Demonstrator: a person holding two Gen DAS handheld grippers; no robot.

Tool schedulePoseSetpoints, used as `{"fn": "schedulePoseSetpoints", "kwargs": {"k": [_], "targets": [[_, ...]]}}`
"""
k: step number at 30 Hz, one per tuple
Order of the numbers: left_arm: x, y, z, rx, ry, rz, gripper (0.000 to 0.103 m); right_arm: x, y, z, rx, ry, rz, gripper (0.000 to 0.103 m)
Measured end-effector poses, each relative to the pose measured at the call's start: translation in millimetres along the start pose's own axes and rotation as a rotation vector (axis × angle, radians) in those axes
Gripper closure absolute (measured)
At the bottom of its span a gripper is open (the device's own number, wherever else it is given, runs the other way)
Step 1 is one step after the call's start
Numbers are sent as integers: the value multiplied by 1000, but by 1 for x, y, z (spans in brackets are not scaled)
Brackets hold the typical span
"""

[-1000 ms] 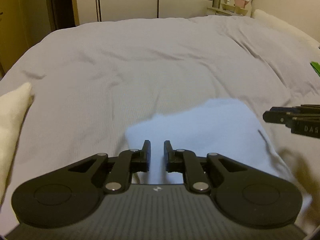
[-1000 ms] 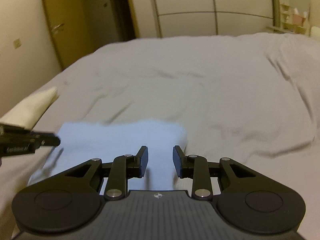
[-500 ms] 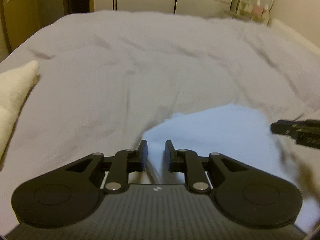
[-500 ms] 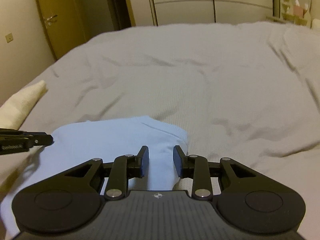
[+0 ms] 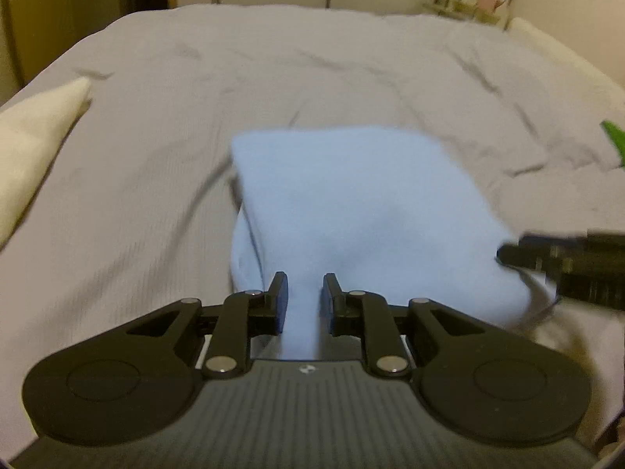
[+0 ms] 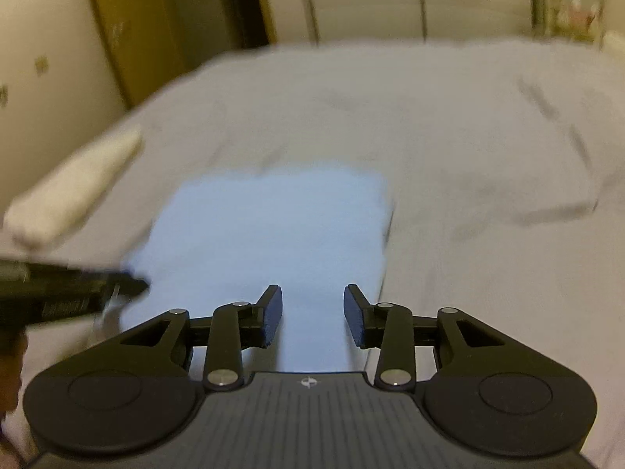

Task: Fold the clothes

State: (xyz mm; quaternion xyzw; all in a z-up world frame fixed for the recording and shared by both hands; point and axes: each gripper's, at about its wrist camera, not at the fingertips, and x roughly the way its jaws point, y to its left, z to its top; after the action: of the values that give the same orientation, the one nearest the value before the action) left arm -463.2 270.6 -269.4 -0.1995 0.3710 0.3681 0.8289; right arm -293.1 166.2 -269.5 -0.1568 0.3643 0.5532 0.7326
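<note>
Far left on the bed lies a cream folded cloth, well apart from the work. In the middle, near the bed's front edge, sits the light-blue garment. A second ago it lay lower and more spread out; now it shows as a doubled, roughly square packet with a clean far edge, so a fold seems to have just been carried over and laid down.

The left hand-held gripper has its jaws only a little apart, with a strip of blue cloth running up between them — whether the pads actually pinch it I cannot tell, as the gap looks slightly wider than the fabric. The right hand-held gripper is opening, blue cloth under and between its fingers but not pressed, which reads as letting go at the garment's right near corner.

Judging by this, the fold is nearly set and release is under way. Open grey sheet stretches far and to the right — plenty of room to draw both tools back. A green scrap sits at the far right edge.
</note>
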Motion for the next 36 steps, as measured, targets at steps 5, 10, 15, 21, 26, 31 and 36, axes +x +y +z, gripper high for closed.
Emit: {"fn": "schedulePoseSetpoints", "kwargs": {"k": [5,10,15,21,26,31,36], "targets": [[-30,-13,-2,-24,-12,74,79,-17,2,-5,15,-17,0,62],[-77,-23,-14,-29,-34,126,69,-69,11,-15,29,-84,7,37],[-117,-34,-38,-30,-40,140,63,-100,19,-43,47,-48,-25,30],[-162,-45,-64,-23,-69,130,58,-142,27,-66,59,-62,-60,20],[-186,-63,-76,3,-91,135,57,-169,28,-73,62,-105,-61,17],[-201,-78,-82,29,-100,157,55,-183,25,-80,61,-117,-59,17],[-216,-91,-88,46,-116,172,51,-192,22,-87,71,-122,-34,16]]}}
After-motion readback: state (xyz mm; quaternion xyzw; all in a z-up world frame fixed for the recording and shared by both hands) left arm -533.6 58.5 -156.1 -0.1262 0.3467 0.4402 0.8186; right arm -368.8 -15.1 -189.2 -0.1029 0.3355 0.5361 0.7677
